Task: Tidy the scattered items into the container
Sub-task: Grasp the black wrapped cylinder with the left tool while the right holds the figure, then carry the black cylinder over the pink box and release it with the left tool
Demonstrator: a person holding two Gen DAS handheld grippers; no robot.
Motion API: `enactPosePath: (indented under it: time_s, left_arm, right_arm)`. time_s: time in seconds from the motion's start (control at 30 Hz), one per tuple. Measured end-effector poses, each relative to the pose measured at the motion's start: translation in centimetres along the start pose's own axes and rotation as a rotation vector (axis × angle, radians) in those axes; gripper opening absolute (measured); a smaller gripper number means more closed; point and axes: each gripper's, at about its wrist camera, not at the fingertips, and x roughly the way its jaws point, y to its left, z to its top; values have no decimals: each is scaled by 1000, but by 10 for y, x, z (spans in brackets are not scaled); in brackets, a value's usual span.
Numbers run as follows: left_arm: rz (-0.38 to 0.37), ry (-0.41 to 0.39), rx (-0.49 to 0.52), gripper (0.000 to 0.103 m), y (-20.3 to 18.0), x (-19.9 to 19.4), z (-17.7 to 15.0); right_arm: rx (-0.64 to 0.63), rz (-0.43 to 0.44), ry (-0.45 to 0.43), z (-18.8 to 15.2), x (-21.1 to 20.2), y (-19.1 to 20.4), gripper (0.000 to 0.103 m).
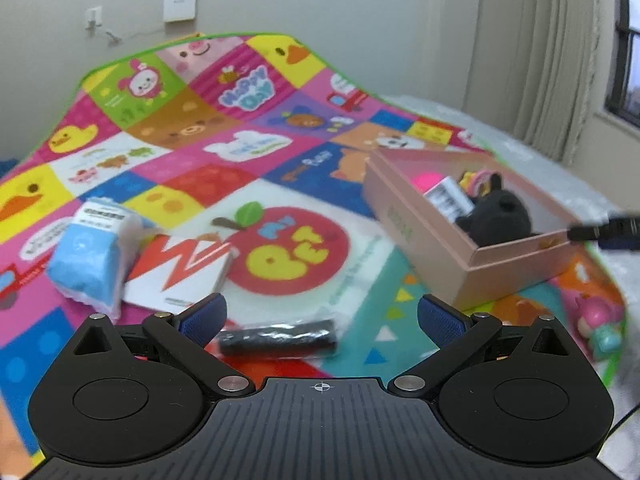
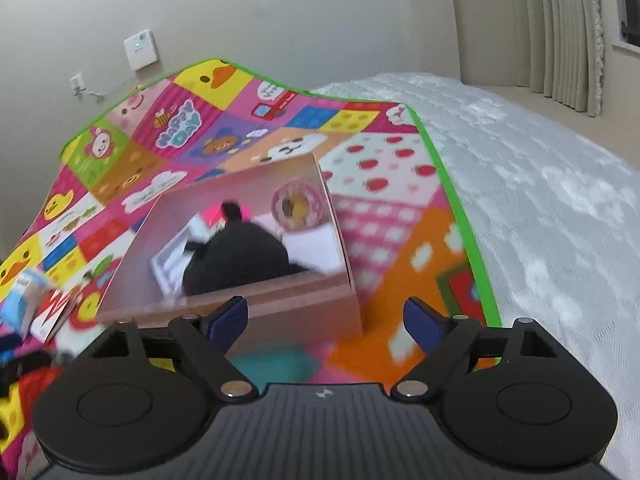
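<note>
A pink cardboard box (image 1: 440, 256) stands on the colourful play mat, holding a black plush toy (image 1: 500, 220), a white packet (image 1: 448, 198) and a pink ball. My left gripper (image 1: 322, 314) is open just above a black wrapped tube (image 1: 276, 338) lying on the mat. To its left lie a blue and white packet (image 1: 90, 256) and a white card with a red zigzag (image 1: 180, 276). My right gripper (image 2: 326, 324) is open and empty at the box's near wall (image 2: 280, 304); the black plush (image 2: 240, 262) lies inside. The right gripper's fingertip (image 1: 600, 232) shows at the box's right corner.
A pink and teal toy figure (image 1: 600, 324) lies on the mat right of the box. The play mat (image 2: 400, 248) covers a white quilted bed (image 2: 540, 200). A wall with a socket and curtains stand behind.
</note>
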Motion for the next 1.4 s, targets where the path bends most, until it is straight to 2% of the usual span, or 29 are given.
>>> enactPosePath:
  time_s: [0.03,0.13,0.2,0.3,0.33,0.5,0.6,0.67,0.73,0.8,0.93,1.0,1.03,1.17,1.23,1.33,1.4]
  left_arm:
    - [15,9,0,103,1,0,1]
    - [35,27,-26,103,8,-1,3]
    - [36,34,-39,103,13,0,3]
    - [59,40,-18,103,14,3,0]
    - [68,43,-4,103,13,4,-1]
    - [86,78,21,103,13,16,-5]
    - [43,168,-28,103,20,32,-7]
    - [33,199,-66,103,24,40,-9]
    - [56,183,-48,103,24,42,-8]
    - [65,172,-45,103,23,43,-8]
    - [62,155,-51,103,26,42,-10]
    - [67,145,-41,99,24,41,-9]
    - [71,140,-30,90,22,40,-9]
    - [68,129,-14,90,17,35,-6]
    - [22,139,-33,90,12,30,-4]
    - [-48,138,-6,90,-6,19,-5]
    - [-73,131,52,90,-23,9,-8]
  right_arm:
    - [-1,17,3,5,6,2,95]
    - [-22,53,28,12,22,20,100]
    - [-64,33,27,11,24,39,101]
    - [-49,156,42,9,18,46,98]
    - [-60,169,39,8,14,49,97]
    - [-131,126,-15,-4,-26,56,97]
    - [-225,40,-57,-23,-56,56,100]
    - [-223,-3,-81,-41,-74,50,103]
    - [-165,-20,-78,-55,-80,41,103]
    - [-142,-18,-17,-61,-69,41,103]
    - [-236,-16,-4,-62,-64,55,103]
    - [-262,-28,-2,-65,-64,57,103]
    - [-258,-32,2,-66,-64,57,103]
    - [-202,-50,42,-64,-57,50,103]
    - [-168,-57,70,-64,-49,44,101]
    - [-100,-36,172,-60,-29,32,86]
    - [-55,-42,216,-59,-19,25,69]
